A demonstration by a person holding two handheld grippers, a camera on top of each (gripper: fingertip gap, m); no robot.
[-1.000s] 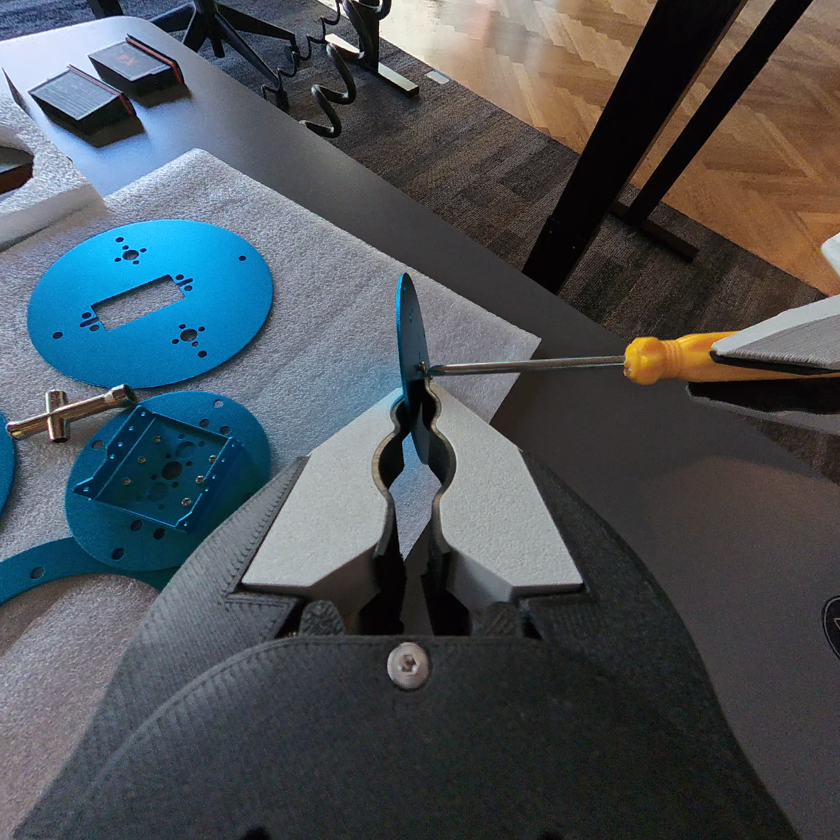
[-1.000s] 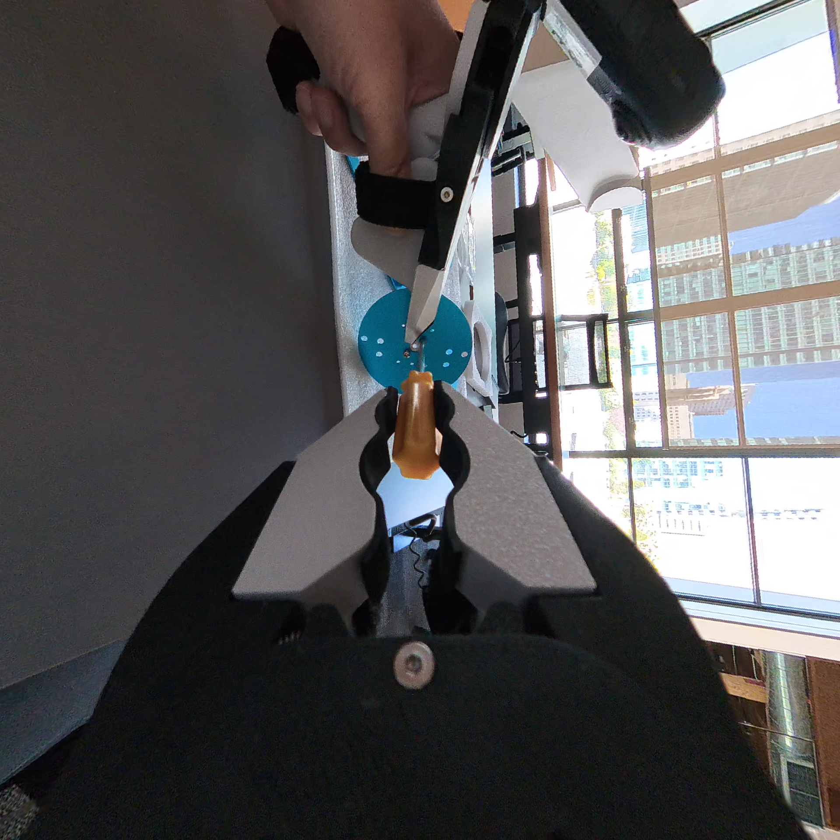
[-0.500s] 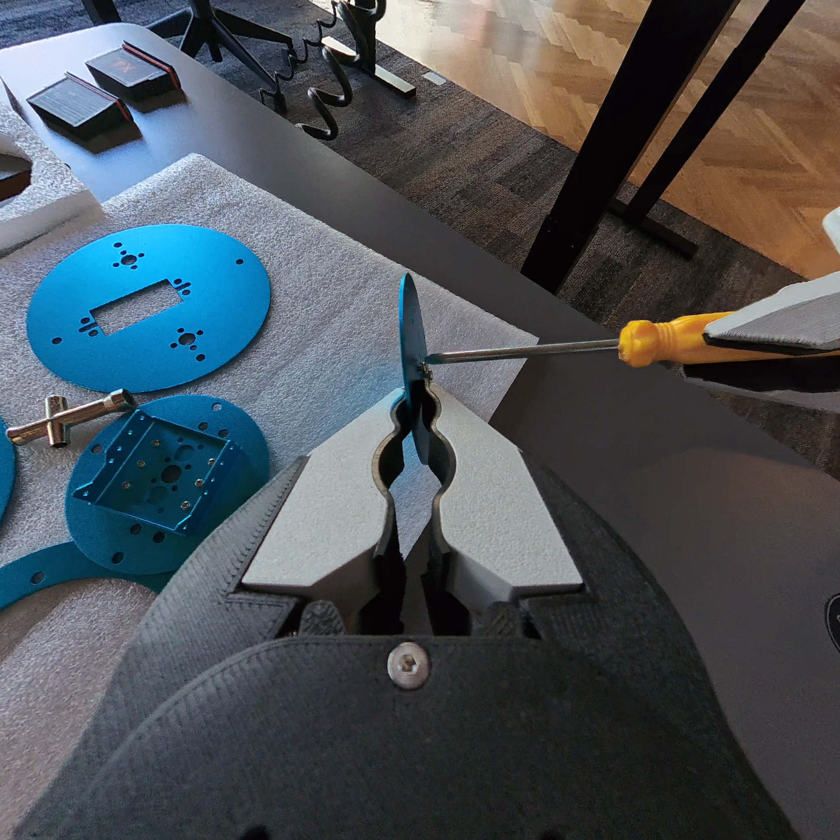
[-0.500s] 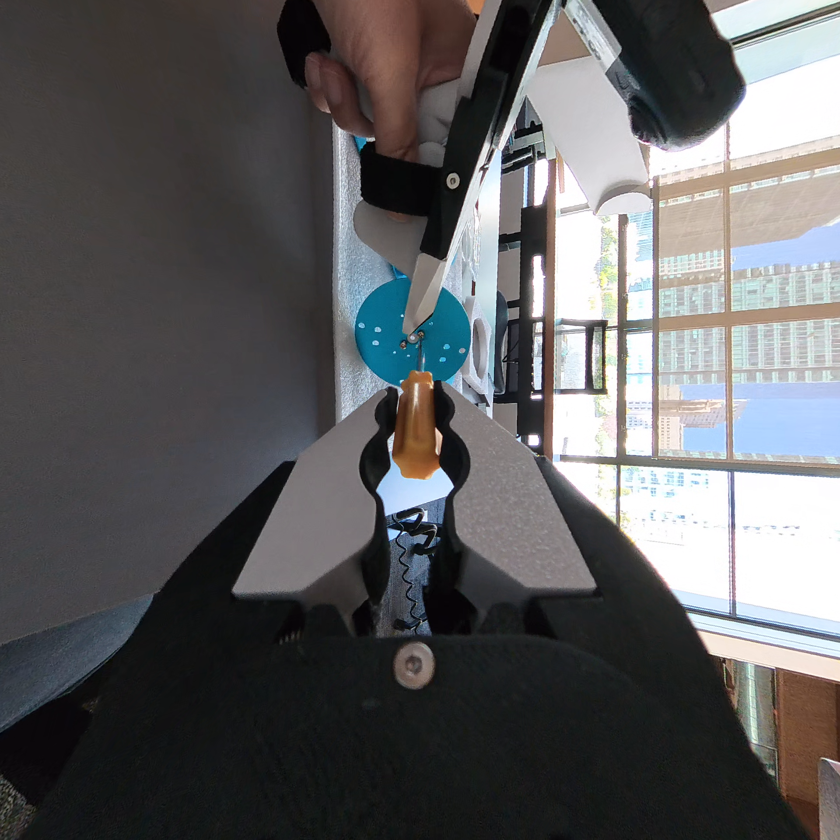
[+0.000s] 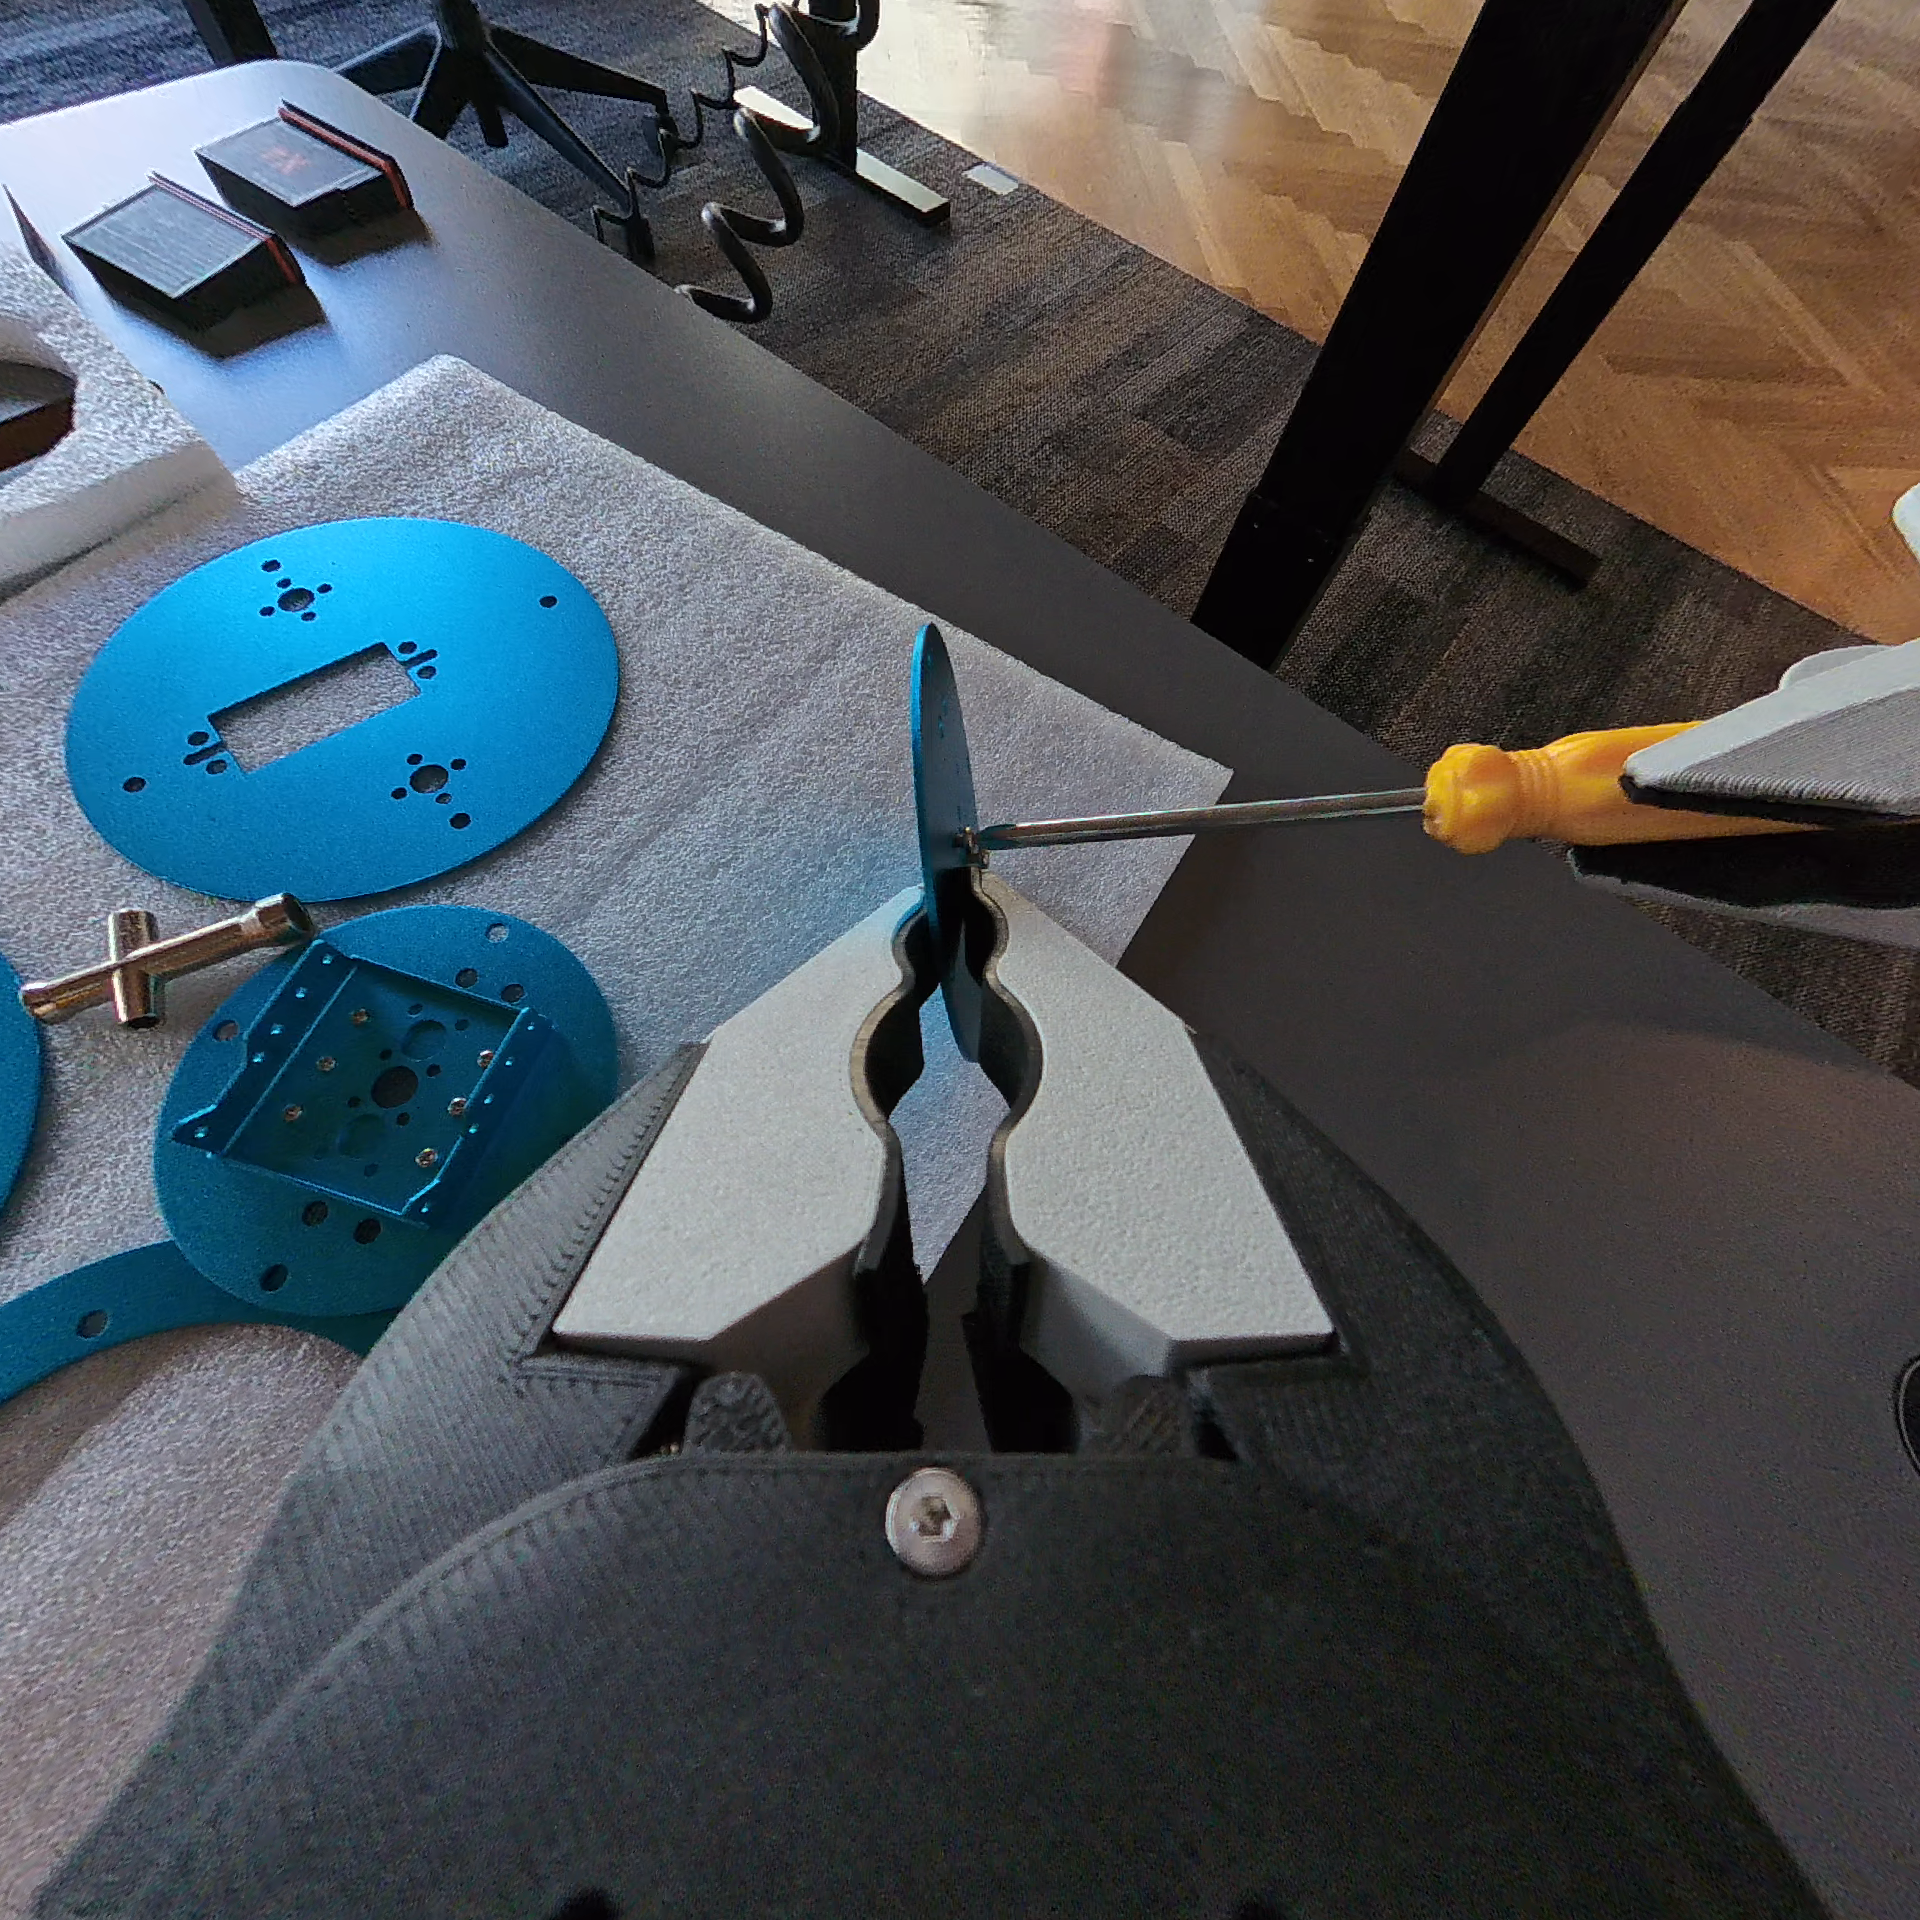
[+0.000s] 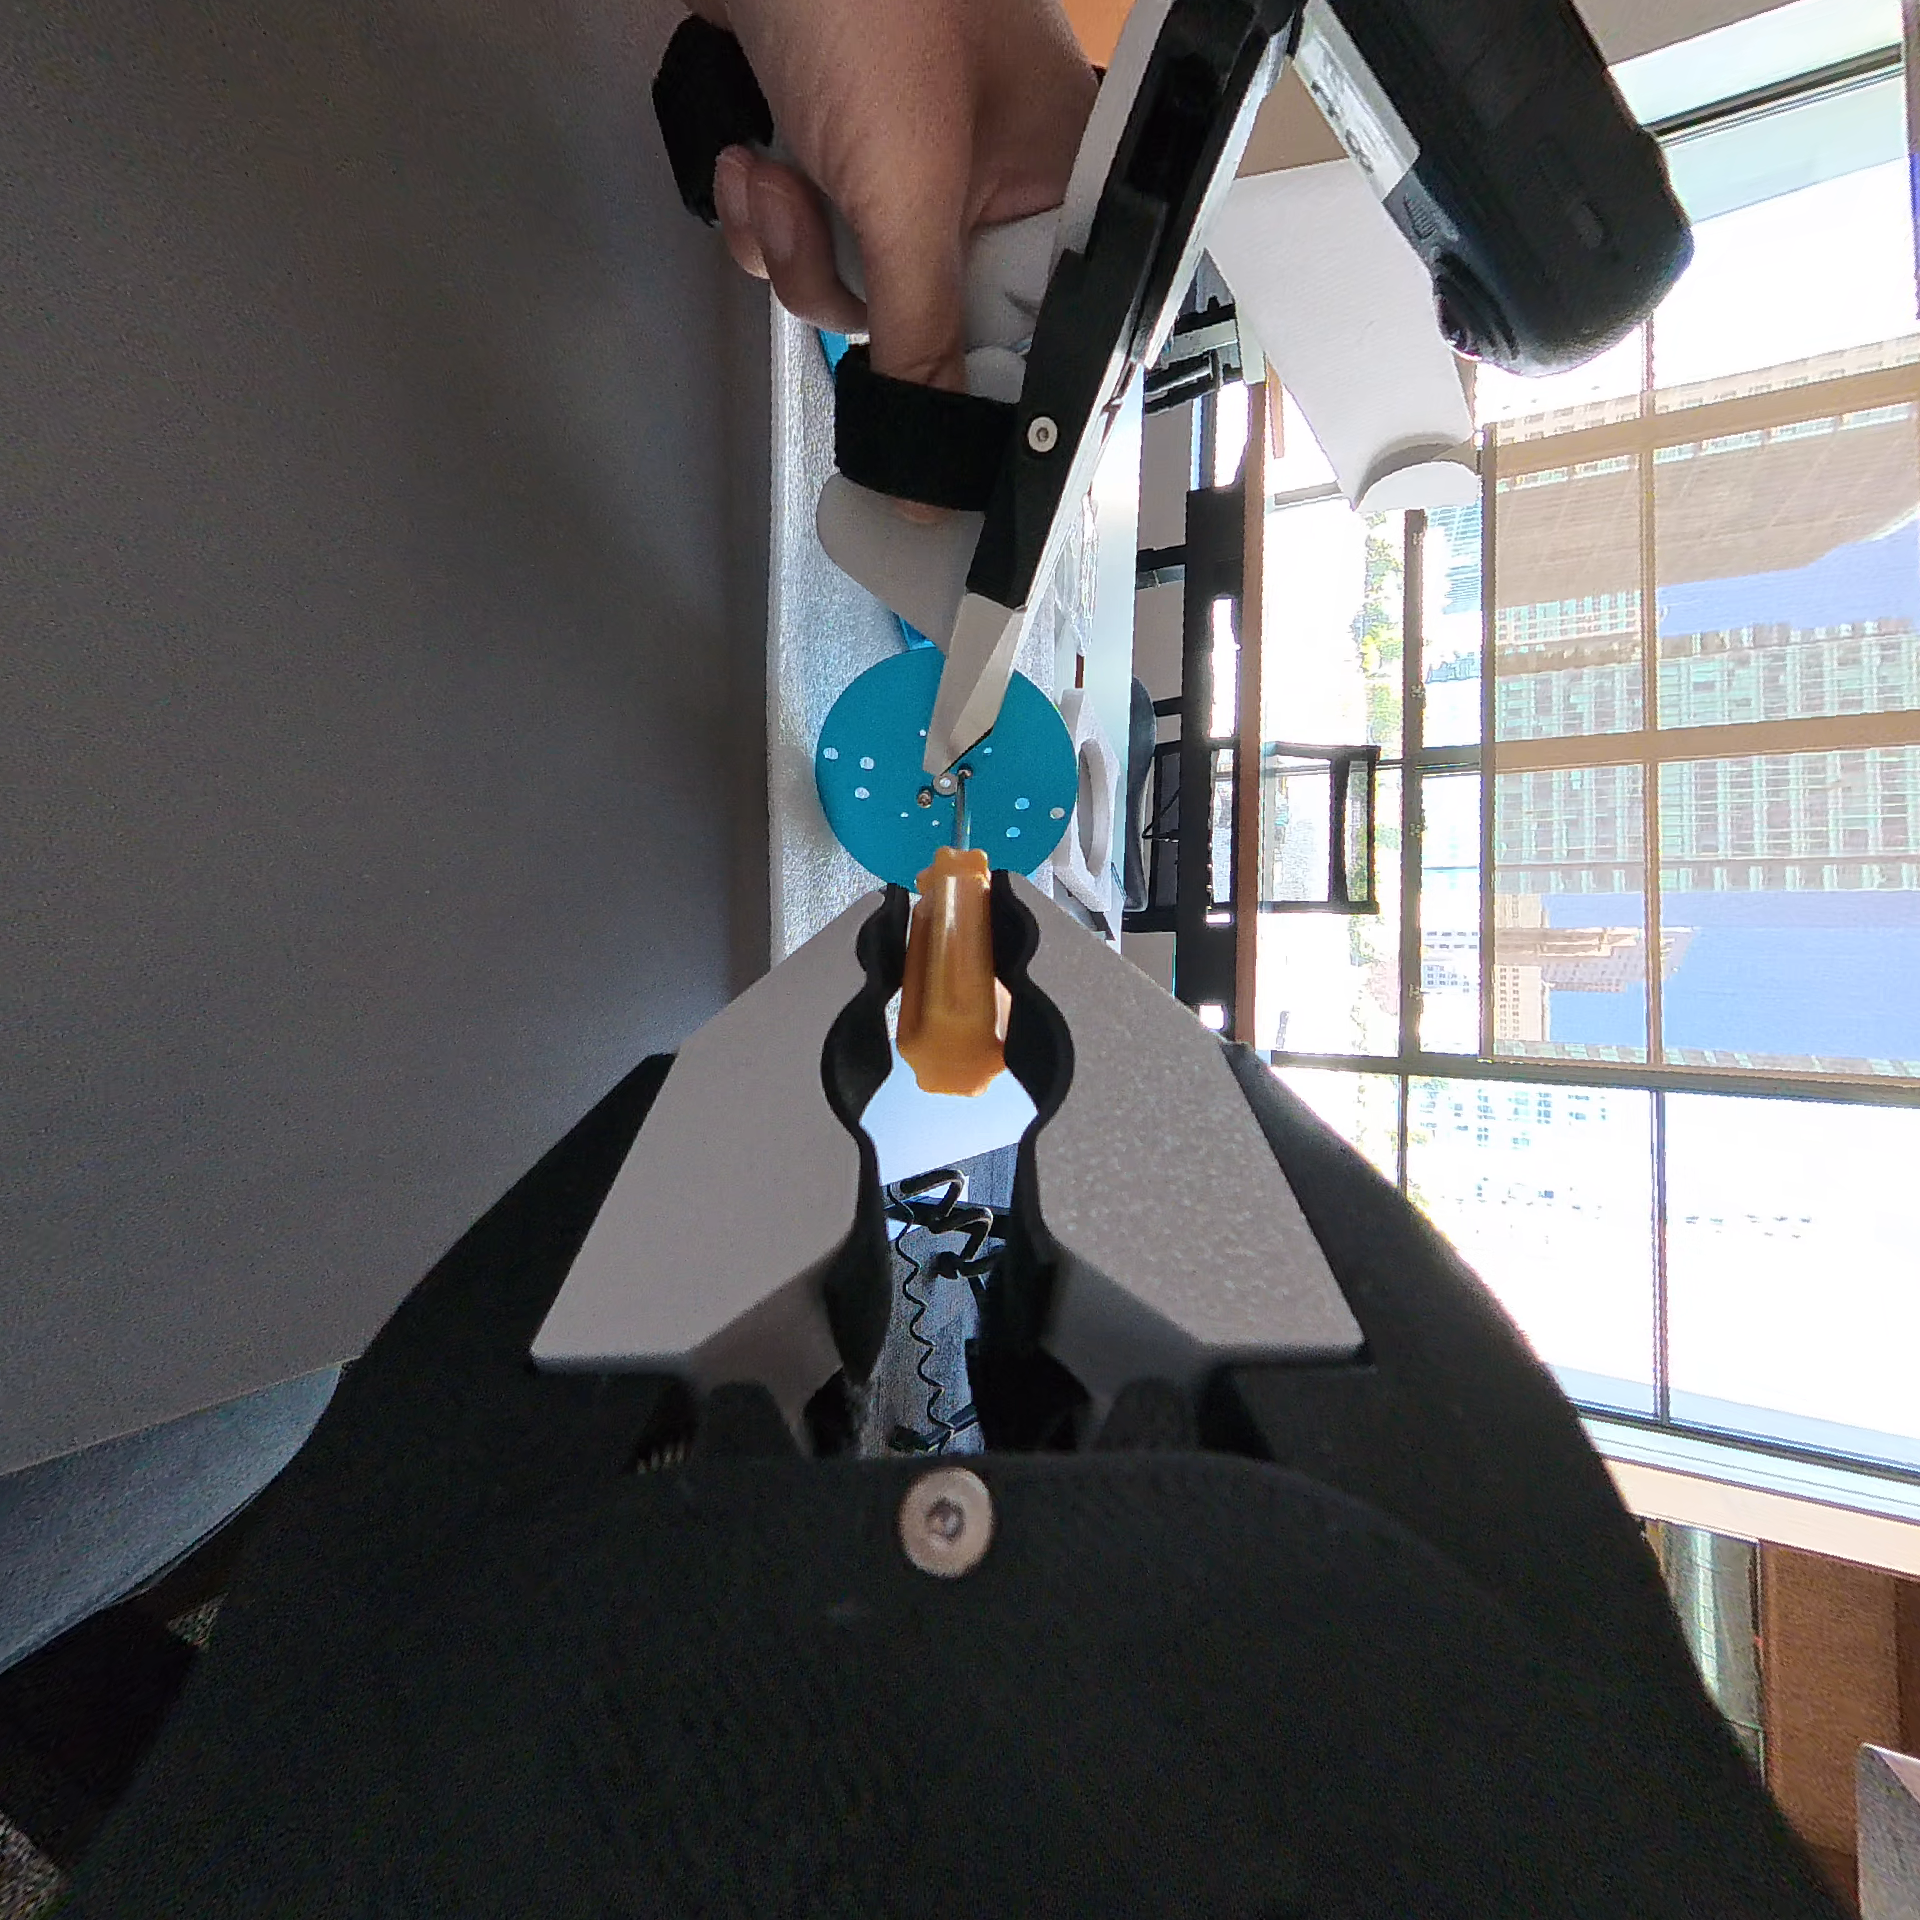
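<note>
Two grippers, both clamped: my left gripper (image 5: pixel 951 914) pinches a small blue disc (image 5: pixel 940 769) upright on edge above the foam sheet (image 5: pixel 727 665) on the bench (image 5: pixel 1455 1091); my right gripper (image 6: pixel 951 904) grips an orange-handled screwdriver (image 6: pixel 948 997), its tip meeting a screw (image 5: pixel 968 834) on the disc's 3 o'clock face.

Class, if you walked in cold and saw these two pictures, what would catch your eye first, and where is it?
First, the small blue disc held on edge in the left claw, above the white foam sheet. Next, the yellow-handled screwdriver, clamped in the right claw, its tip at a screw on the disc's face. More blue plates lie flat to the left.
</note>
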